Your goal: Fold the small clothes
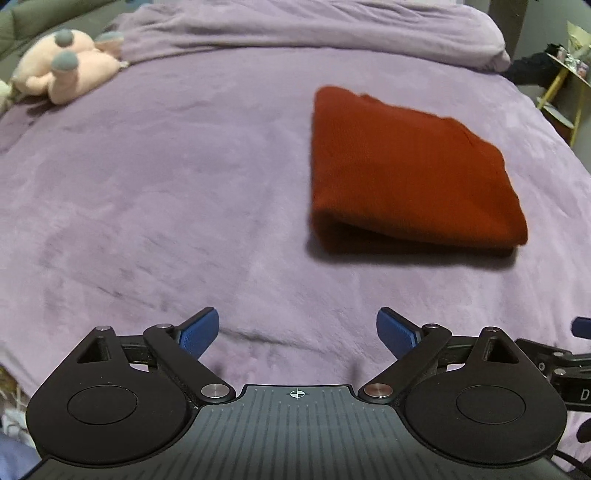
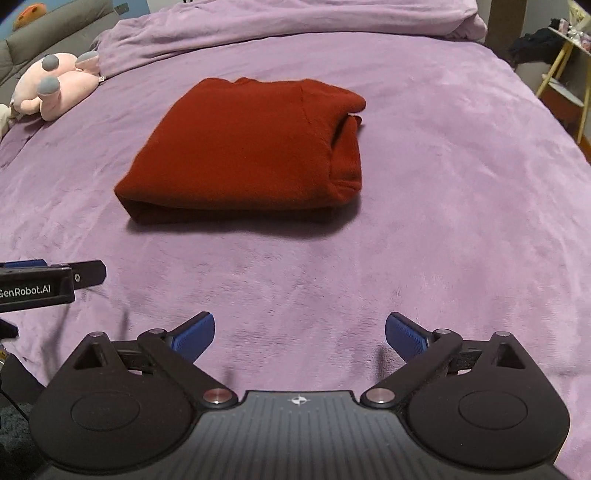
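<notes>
A dark red garment [image 1: 406,173] lies folded into a flat rectangle on the purple bedspread [image 1: 166,184]. In the right wrist view the red garment [image 2: 251,147] sits ahead and slightly left, with a folded sleeve along its right side. My left gripper [image 1: 297,332] is open and empty, held back from the garment, which lies ahead to its right. My right gripper [image 2: 299,334] is open and empty, also short of the garment. The left gripper's body [image 2: 48,282] shows at the left edge of the right wrist view.
A pink plush toy [image 1: 62,66] lies at the far left of the bed. A bunched purple duvet [image 2: 277,22] runs along the far edge. A yellow-legged shelf with clutter [image 1: 569,74] stands off the bed at far right. A grey sofa [image 2: 48,37] is at back left.
</notes>
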The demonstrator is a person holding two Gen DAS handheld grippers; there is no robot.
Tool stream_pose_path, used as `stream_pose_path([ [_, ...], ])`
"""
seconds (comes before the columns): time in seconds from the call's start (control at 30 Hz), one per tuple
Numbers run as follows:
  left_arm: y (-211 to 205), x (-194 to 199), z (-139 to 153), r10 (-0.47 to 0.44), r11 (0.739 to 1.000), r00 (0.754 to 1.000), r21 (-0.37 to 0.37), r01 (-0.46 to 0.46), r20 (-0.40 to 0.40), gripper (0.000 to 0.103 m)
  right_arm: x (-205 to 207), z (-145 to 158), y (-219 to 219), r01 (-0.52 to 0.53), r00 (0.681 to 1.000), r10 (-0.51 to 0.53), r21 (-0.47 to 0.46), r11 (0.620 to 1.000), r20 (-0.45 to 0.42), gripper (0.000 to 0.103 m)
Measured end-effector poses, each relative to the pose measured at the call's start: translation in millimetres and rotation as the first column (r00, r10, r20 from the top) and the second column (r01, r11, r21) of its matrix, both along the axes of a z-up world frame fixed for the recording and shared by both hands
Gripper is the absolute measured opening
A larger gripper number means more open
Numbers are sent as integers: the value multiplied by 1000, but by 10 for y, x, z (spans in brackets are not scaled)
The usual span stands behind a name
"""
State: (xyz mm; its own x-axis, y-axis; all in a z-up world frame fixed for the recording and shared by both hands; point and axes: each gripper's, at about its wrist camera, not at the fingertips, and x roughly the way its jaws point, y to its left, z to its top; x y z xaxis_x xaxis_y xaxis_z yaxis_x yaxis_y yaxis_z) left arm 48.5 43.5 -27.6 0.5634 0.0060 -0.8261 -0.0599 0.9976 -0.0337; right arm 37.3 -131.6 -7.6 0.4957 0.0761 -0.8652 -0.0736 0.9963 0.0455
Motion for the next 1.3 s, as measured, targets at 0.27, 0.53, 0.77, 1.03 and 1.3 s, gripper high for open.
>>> stream_pose_path([
  [0.27,19,133,222,-8,1000,1000,20,8,14,102,84,265,86,60,998,-61,55,997,8,99],
  [0.53,-111,172,277,-26,995,1000,93,25,11,102,182,303,282,69,997,-73,-123,990,-30,99],
  [0.77,-116,181,284,-33,994,999,105,33,-3,102,209,345,321,78,996,-83,-128,989,-35,99],
  [1.03,-116,191,295,-45,994,999,99,45,-10,102,216,382,303,99,994,-104,-123,987,-35,99],
  [1.3,-153,179,286,-59,993,998,103,61,-21,102,225,402,286,105,993,-111,-120,987,-38,99],
])
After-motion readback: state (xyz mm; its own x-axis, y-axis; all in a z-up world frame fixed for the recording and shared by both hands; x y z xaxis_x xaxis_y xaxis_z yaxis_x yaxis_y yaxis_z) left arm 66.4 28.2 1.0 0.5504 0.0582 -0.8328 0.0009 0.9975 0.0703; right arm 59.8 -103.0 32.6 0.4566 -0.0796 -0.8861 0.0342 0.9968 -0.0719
